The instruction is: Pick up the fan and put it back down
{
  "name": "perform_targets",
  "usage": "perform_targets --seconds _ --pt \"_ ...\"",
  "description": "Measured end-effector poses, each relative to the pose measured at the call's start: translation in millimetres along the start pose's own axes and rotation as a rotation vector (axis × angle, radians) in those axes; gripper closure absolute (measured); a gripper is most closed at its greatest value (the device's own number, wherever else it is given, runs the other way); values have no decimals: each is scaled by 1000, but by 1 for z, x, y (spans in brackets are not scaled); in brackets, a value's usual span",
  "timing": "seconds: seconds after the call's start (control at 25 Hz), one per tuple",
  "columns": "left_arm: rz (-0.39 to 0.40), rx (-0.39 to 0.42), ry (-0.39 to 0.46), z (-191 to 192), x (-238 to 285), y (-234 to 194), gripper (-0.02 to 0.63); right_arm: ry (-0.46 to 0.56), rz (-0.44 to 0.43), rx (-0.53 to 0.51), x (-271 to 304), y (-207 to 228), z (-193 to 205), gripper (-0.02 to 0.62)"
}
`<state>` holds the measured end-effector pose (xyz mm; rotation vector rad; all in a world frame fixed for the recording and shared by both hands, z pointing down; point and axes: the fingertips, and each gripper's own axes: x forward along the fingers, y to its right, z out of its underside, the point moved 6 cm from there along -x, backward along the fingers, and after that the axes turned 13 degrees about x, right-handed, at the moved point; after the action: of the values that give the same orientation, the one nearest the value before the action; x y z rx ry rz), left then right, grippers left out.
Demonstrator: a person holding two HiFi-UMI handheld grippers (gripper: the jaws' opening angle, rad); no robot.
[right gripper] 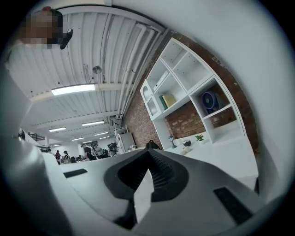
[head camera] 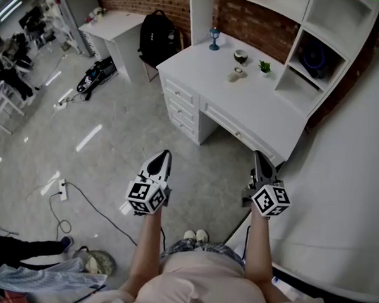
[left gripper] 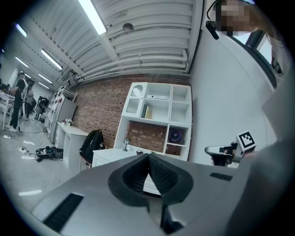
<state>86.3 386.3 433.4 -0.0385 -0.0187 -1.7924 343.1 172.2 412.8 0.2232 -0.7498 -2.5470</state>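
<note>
So, you're standing back from the white counter point(head camera: 242, 106) with both tools held out level in front of you. Your left tool point(head camera: 166, 155) has its jaws pressed together with nothing in them; the left gripper view shows the ribbed pads point(left gripper: 159, 173) meeting right at the tip. Same deal with your right tool point(head camera: 258, 156): jaws together, empty.

The fan point(head camera: 315, 57) is the dark blue round one. It sits in an open cubby on the right side of the white shelf unit point(head camera: 335, 23), which rises from the back of the counter against the brick wall point(head camera: 253, 21). It's well apart from both tools, ahead of them and off to the right, and your right tool is the nearer of the two. In the left gripper view the fan point(left gripper: 175, 135) shows just above and right of the closed tips. In the right gripper view the fan point(right gripper: 208, 100) sits higher up and further right of the tips.

On the counter top, between the tools and the fan's cubby, there's a little green plant point(head camera: 265, 67), a bowl point(head camera: 240, 56) and a blue goblet point(head camera: 214, 38). A black backpack point(head camera: 156, 35) sits near the counter's far left end.
</note>
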Motion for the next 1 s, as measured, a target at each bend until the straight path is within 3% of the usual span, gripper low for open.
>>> perform_targets --seconds 0.08,0.16,0.36,0.48,0.68,1.0 --pt "2 -1 -1 0 -1 -3 578 5 -5 -10 2 -4 -3 568" --pt "4 -1 1 0 -1 -6 578 16 -20 -15 4 -9 -8 443" --pt "10 -3 -1 3 1 -15 578 104 -16 -5 5 -13 -13 230" --pt "12 -4 -1 4 1 -22 578 103 21 -14 6 -10 -4 159" --pt "15 4 7 7 -2 -32 578 88 43 -15 9 -9 8 116" --pt "6 16 2 12 2 -47 578 87 44 -14 22 -5 14 114"
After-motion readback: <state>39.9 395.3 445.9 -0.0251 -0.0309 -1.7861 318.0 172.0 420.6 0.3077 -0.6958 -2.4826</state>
